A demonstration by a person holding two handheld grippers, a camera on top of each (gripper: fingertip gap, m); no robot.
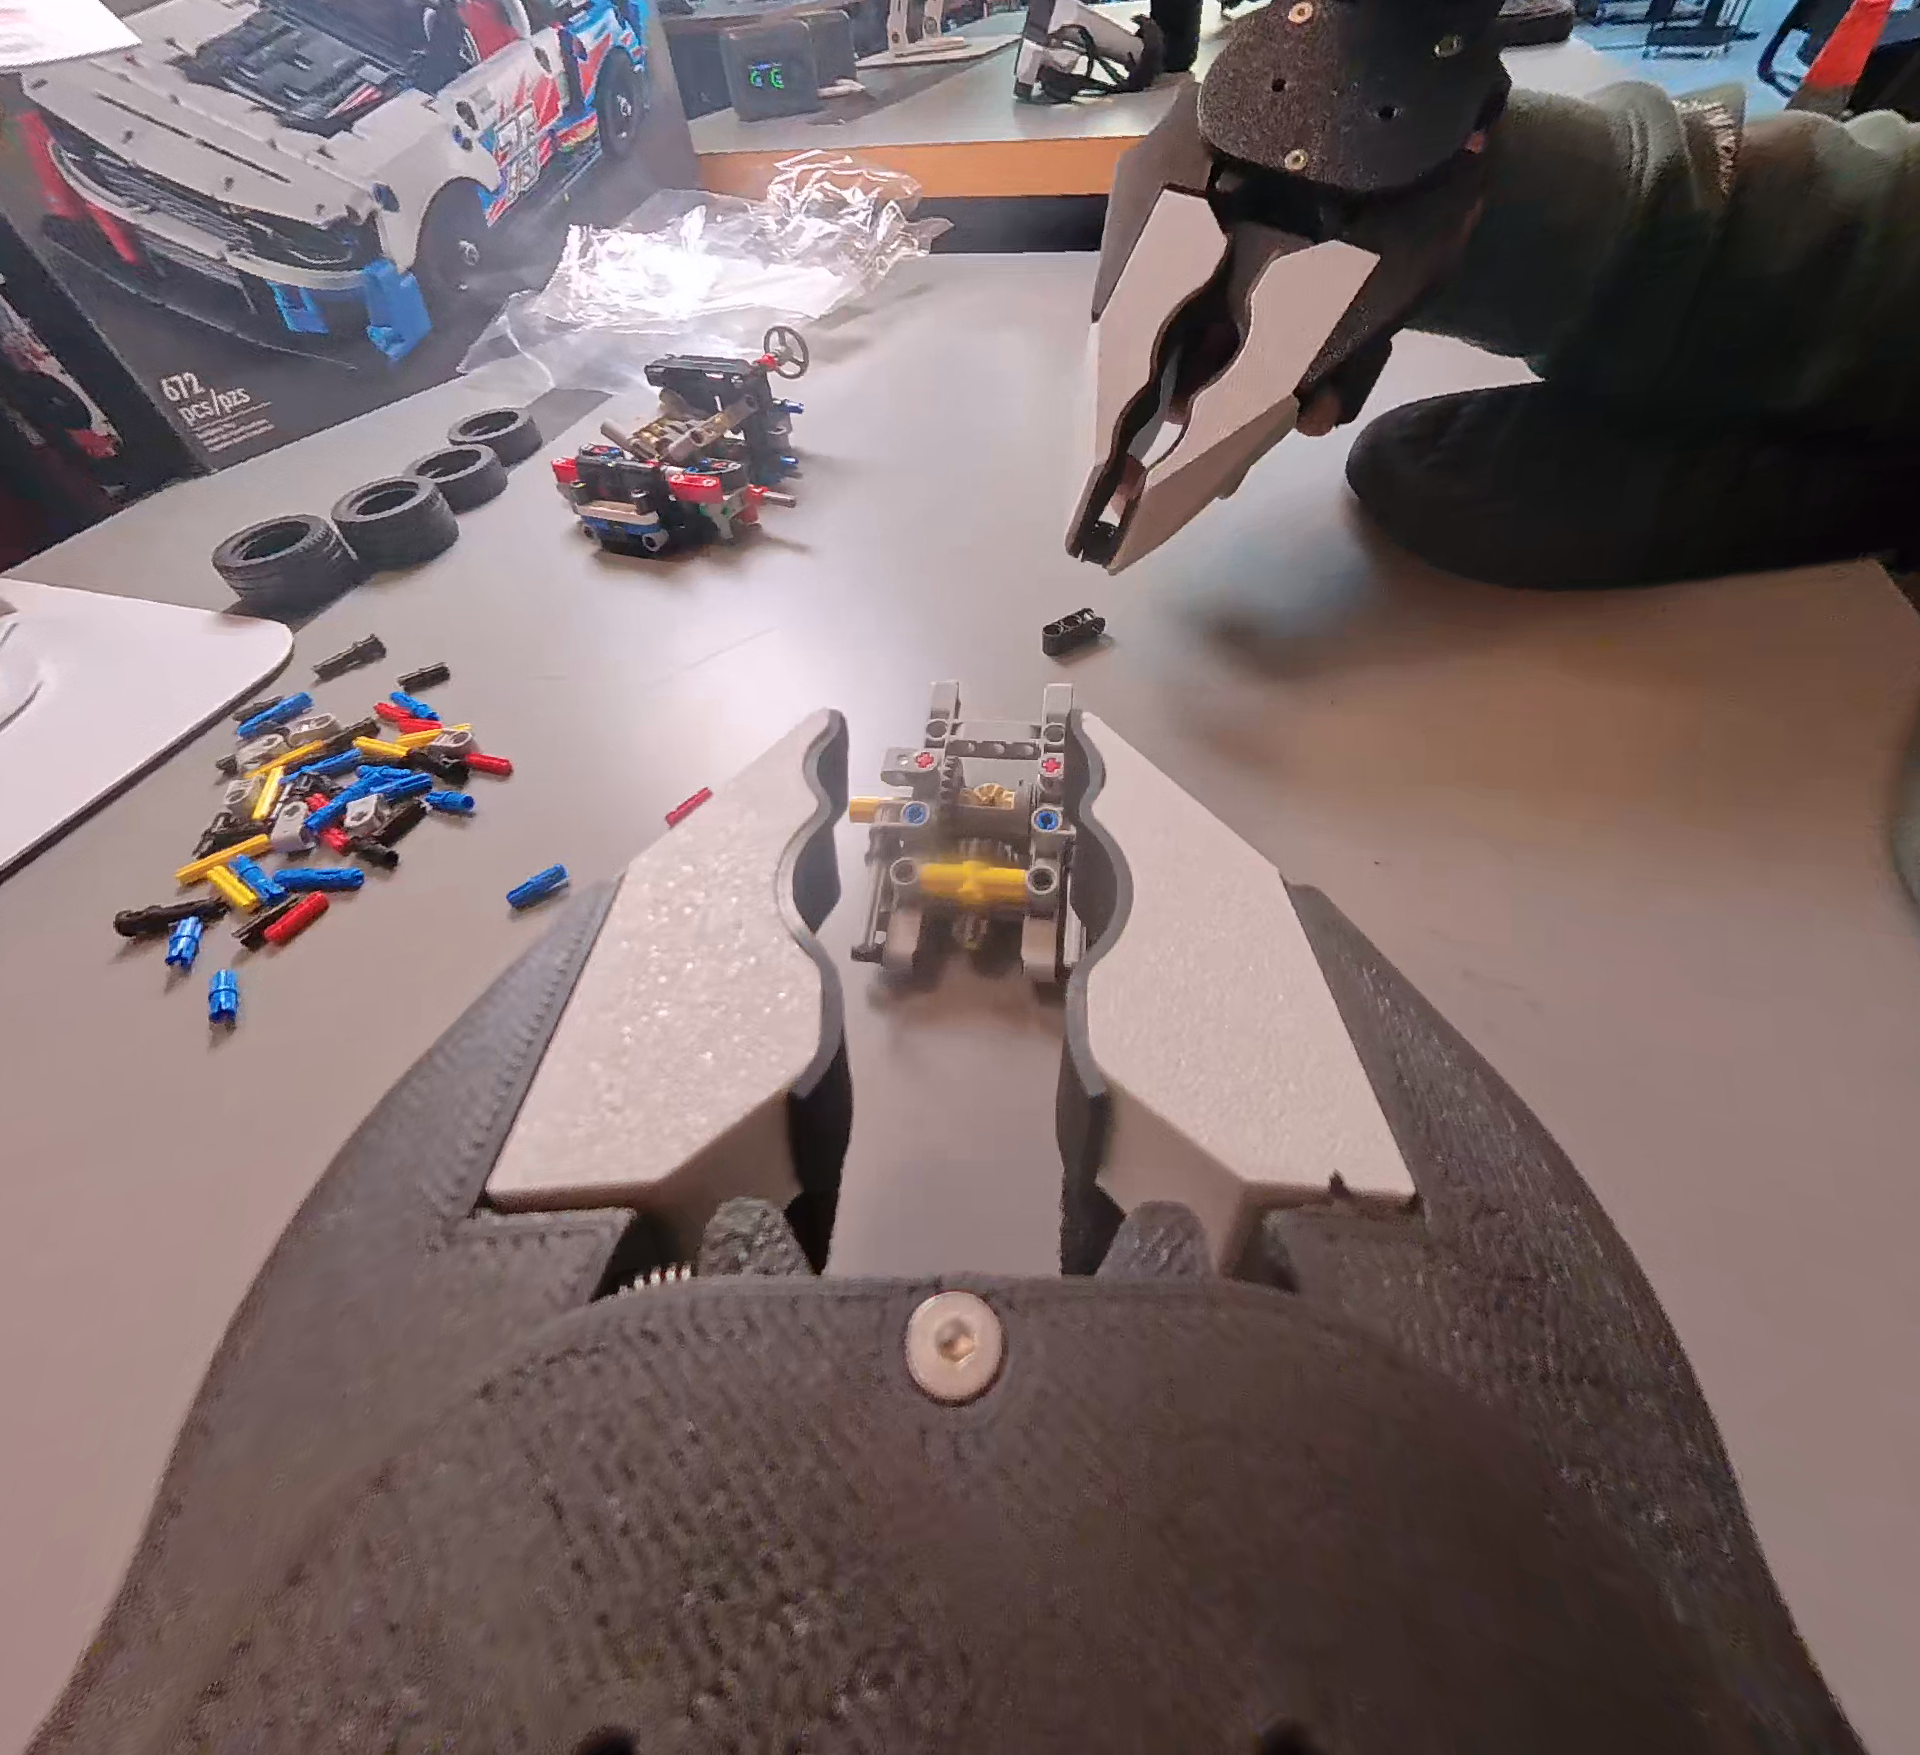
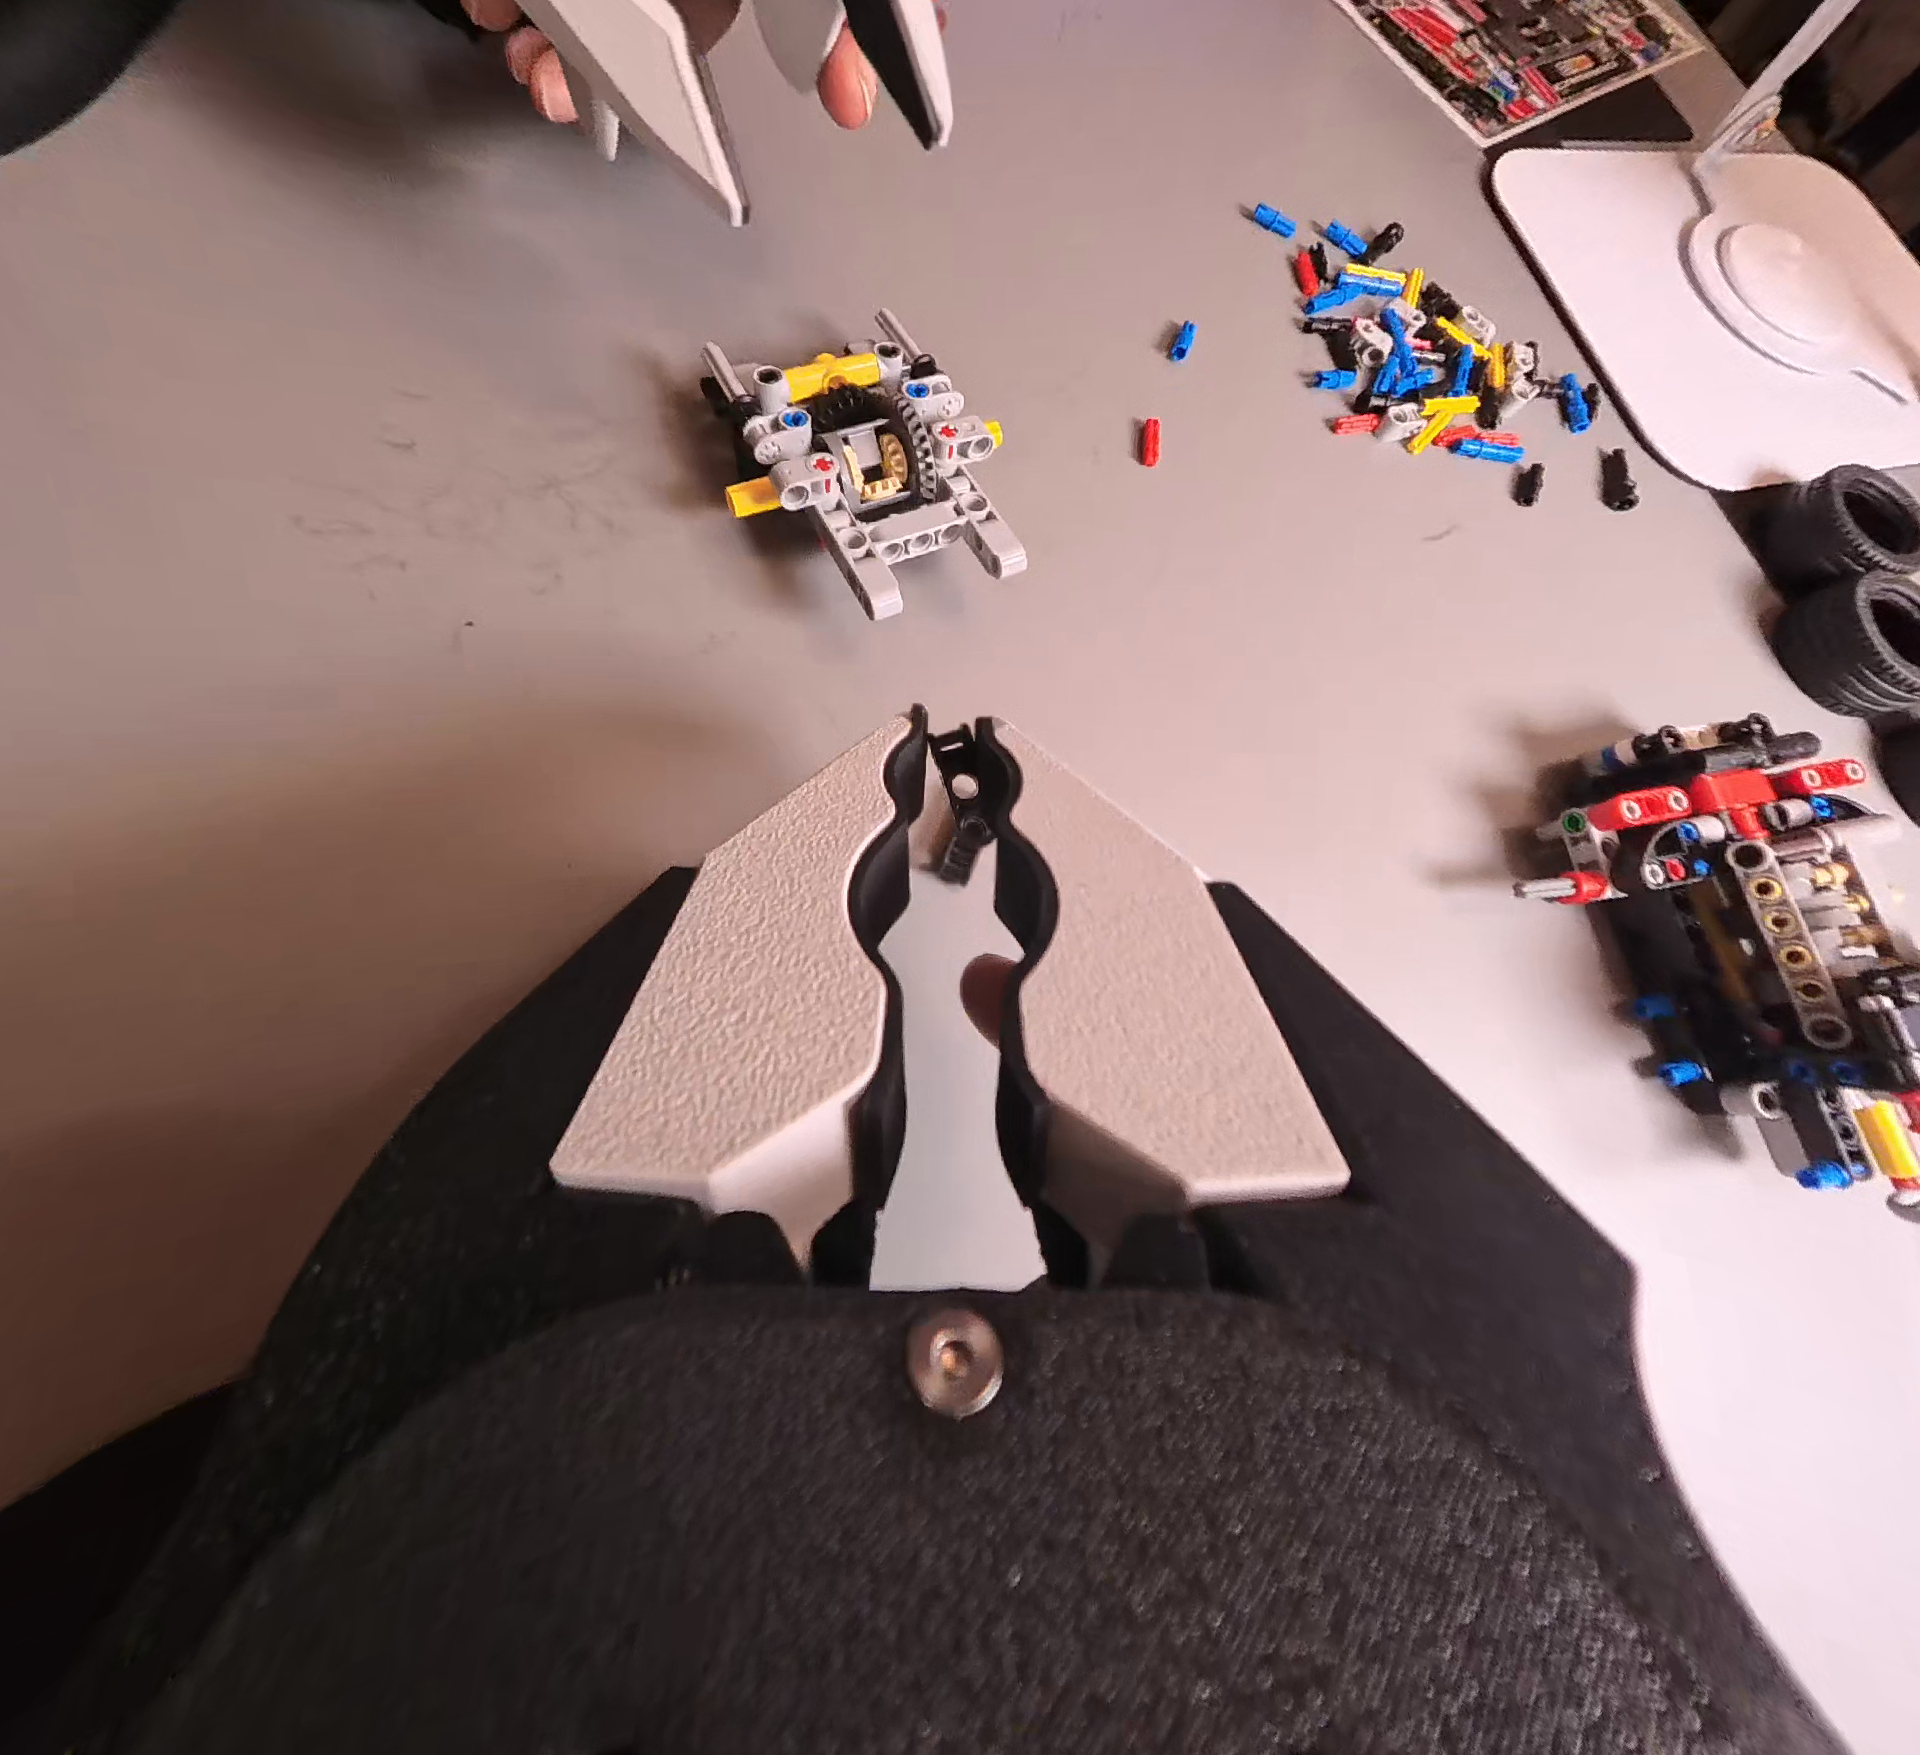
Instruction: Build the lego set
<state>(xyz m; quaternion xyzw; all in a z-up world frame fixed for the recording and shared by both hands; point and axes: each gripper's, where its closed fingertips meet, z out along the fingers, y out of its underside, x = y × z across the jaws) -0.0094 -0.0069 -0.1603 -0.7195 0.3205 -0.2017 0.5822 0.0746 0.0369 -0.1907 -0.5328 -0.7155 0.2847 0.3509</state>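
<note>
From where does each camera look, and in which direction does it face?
Left wrist view: sits on the left gripper, facing across the table toward the set's box; its open fingers flank the grey gear assembly; a sleeved arm shows.
Right wrist view: sits on the right gripper, looking down; fingers pinch a small black piece.
Both share the gear assembly, the pile of pins, the tyres, the larger chassis, and the opposite gripper.

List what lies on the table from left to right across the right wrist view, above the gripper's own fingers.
Grey and yellow gear assembly → lone red pin → lone blue pin → pile of loose pins → white lamp base.
</note>
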